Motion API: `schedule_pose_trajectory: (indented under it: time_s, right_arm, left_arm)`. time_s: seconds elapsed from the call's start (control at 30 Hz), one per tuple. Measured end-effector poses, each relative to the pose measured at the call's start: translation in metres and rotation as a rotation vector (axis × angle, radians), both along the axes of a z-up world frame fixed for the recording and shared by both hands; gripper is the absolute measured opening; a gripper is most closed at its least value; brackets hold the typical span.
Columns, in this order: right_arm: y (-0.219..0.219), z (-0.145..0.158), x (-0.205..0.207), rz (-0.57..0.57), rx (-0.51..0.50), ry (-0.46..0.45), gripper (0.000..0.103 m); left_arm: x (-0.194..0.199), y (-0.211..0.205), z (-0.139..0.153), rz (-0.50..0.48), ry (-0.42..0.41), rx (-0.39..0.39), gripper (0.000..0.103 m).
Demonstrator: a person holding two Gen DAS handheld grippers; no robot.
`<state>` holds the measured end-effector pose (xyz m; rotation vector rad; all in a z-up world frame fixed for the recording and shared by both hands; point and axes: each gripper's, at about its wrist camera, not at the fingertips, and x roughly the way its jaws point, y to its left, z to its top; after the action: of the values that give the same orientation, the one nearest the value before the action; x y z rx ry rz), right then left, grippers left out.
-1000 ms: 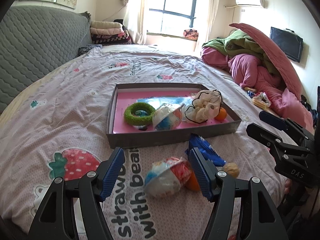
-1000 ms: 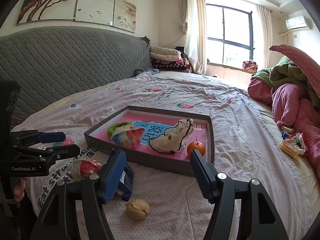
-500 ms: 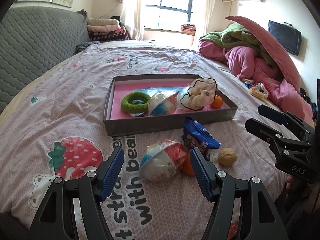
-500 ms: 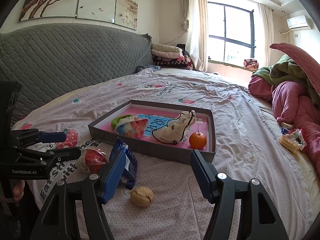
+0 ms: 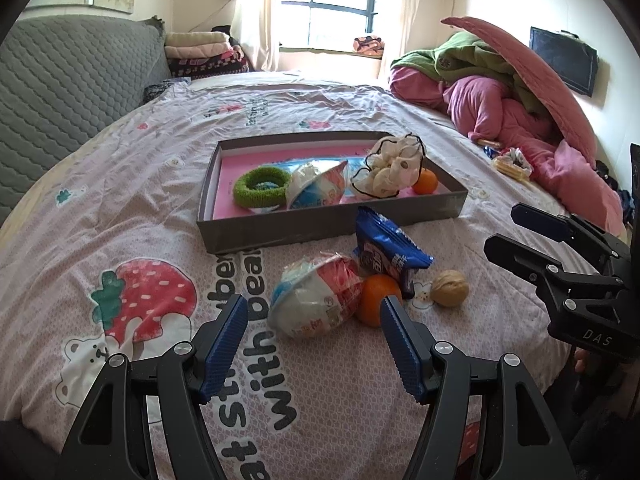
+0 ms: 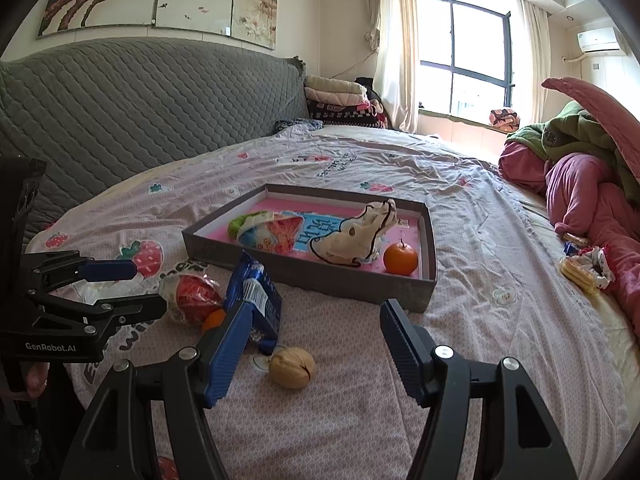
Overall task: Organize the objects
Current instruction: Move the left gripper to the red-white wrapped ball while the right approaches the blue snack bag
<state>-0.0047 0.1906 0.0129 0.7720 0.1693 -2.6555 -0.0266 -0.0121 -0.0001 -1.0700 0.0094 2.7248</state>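
A grey tray (image 5: pixel 332 227) (image 6: pixel 304 270) with a pink floor lies on the bed. It holds a green ring (image 5: pixel 262 186), a snack packet (image 5: pixel 316 190), a white drawstring pouch (image 5: pixel 394 172) and an orange (image 5: pixel 425 181) (image 6: pixel 400 258). In front of the tray lie a red-white packet (image 5: pixel 316 296) (image 6: pixel 192 298), a second orange (image 5: pixel 378 299), a blue packet (image 5: pixel 386 254) (image 6: pixel 254 296) and a walnut (image 5: pixel 450 288) (image 6: pixel 292 367). My left gripper (image 5: pixel 314 344) is open and empty, just short of the red-white packet. My right gripper (image 6: pixel 316 346) is open and empty above the walnut.
The bed has a pink strawberry-print sheet (image 5: pixel 140 200). A grey quilted headboard (image 6: pixel 140 112) runs along the left. Pink and green bedding (image 5: pixel 520 112) is piled at the right, with small wrappers (image 6: pixel 584 268) beside it.
Both grippers have drawn back toward the near edge of the bed, so the tray and loose items sit farther away. Both stay open and empty; no object has moved.
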Motion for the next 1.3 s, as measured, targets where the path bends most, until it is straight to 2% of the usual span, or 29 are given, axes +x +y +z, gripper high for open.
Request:
schedule_pose_trajectory:
  time_s: [0.83, 1.3]
  right_arm:
    - [-0.011, -0.037, -0.008, 0.031, 0.053, -0.162, 0.066]
    - [-0.016, -0.046, -0.012, 0.039, 0.071, -0.188, 0.066]
  left_arm:
    - [-0.01, 0.001, -0.022, -0.008, -0.049, -0.015, 0.07]
    - [-0.017, 0.0, -0.029, -0.007, -0.064, -0.009, 0.07]
